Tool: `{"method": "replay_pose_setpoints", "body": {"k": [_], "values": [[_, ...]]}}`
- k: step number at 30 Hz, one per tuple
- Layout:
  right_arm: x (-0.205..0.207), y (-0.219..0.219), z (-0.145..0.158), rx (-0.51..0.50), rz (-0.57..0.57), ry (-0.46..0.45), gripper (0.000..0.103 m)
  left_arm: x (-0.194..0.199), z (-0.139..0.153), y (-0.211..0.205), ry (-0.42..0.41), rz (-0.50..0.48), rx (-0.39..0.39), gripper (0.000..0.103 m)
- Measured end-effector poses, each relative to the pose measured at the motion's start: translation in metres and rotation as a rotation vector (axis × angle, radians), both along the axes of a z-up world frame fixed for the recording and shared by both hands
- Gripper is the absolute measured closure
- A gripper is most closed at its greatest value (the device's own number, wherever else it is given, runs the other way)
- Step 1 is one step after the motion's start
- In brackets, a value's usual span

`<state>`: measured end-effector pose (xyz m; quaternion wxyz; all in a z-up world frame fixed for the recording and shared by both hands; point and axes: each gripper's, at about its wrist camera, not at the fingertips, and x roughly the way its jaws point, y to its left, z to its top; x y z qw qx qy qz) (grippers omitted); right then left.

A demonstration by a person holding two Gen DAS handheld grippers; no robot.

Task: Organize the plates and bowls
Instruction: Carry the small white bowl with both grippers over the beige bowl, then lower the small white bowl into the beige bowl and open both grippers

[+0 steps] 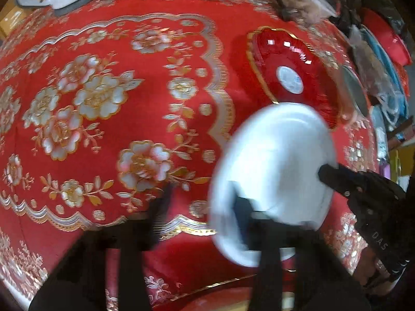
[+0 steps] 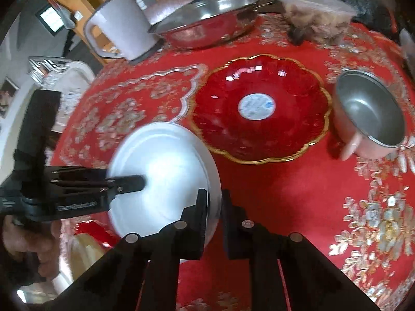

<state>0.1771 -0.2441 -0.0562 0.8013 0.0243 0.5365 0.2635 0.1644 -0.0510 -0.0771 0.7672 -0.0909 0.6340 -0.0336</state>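
White plate over red floral tablecloth, cluttered room.

Layout taken from the right wrist view, with the scalloped plate as landmark, flat on the tablecloth near the middle. To its right, just beside the rim, a metal bowl. Behind it, a lidded pan; behind and left, a mug; behind and right, a plastic container. In front and left, a round plate tilted above the cloth, its near edge between the fingers of the right gripper, with the left gripper reaching over it from the left.
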Motion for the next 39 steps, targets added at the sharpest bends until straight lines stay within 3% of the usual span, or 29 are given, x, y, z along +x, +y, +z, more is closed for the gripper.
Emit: {"method": "replay_pose_setpoints", "body": {"k": [3, 11, 17, 21, 31, 39], "values": [[-0.001, 0.000, 0.007, -0.001, -0.004, 0.002, 0.094, -0.002, 0.010, -0.008, -0.014, -0.010, 0.009, 0.093], [0.005, -0.002, 0.048, 0.087, -0.015, 0.075, 0.095, -0.002, 0.058, 0.015, -0.066, 0.075, -0.128, 0.093], [-0.005, 0.001, 0.089, 0.112, 0.020, 0.034, 0.094, -0.015, 0.098, 0.020, -0.136, 0.091, -0.132, 0.093], [-0.025, 0.001, 0.099, 0.139, 0.064, 0.053, 0.095, -0.044, 0.114, 0.022, -0.146, 0.093, -0.130, 0.093], [-0.079, 0.019, 0.088, 0.137, 0.169, 0.095, 0.094, -0.125, 0.104, 0.026, -0.096, 0.120, -0.125, 0.093], [-0.107, 0.035, 0.060, 0.069, 0.239, 0.134, 0.094, -0.167, 0.066, 0.030, -0.014, 0.176, -0.124, 0.093]]}}
